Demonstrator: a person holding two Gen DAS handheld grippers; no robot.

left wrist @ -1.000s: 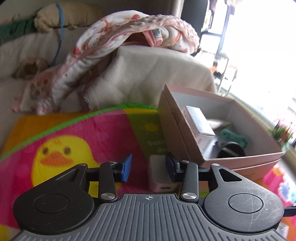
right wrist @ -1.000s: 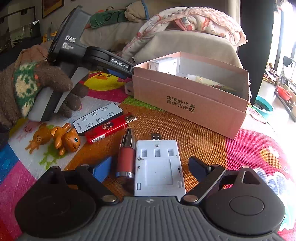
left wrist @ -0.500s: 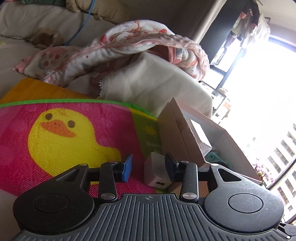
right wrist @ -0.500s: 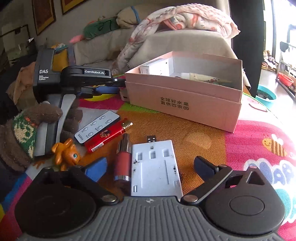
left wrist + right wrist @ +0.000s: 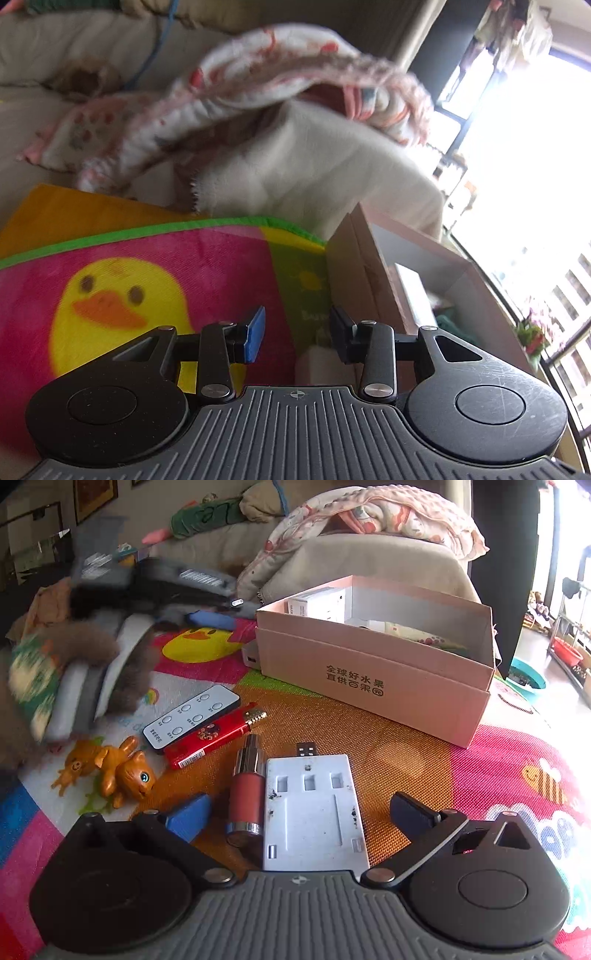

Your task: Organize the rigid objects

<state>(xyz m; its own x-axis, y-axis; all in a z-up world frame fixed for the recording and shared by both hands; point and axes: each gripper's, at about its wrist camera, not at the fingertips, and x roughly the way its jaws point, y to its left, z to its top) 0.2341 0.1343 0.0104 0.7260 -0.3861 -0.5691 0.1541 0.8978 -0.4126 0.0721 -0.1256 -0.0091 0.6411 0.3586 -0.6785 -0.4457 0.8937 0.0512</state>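
A pink cardboard box (image 5: 373, 672) stands on the colourful mat and holds white packets; it also shows in the left wrist view (image 5: 373, 291). A white charger cube (image 5: 317, 365) lies by the box's left side, also seen in the right wrist view (image 5: 250, 656). My left gripper (image 5: 295, 334) is open above the cube, not touching it. My right gripper (image 5: 299, 814) is wide open over a white flat USB device (image 5: 312, 808) and a red lipstick tube (image 5: 246, 794). A black-edged remote (image 5: 192, 720), a red lighter (image 5: 214, 734) and an orange toy animal (image 5: 110, 771) lie to the left.
A sofa with a beige cover (image 5: 295, 173) and a patterned blanket (image 5: 376, 513) rises behind the mat. A gloved hand (image 5: 74, 672) holds the left gripper at the left of the right wrist view. A bright window (image 5: 535, 184) is on the right.
My left gripper has lifted and pulled back from the white cube, which now sits lower between the fingers; the view is blurred with motion. My right gripper has barely moved.
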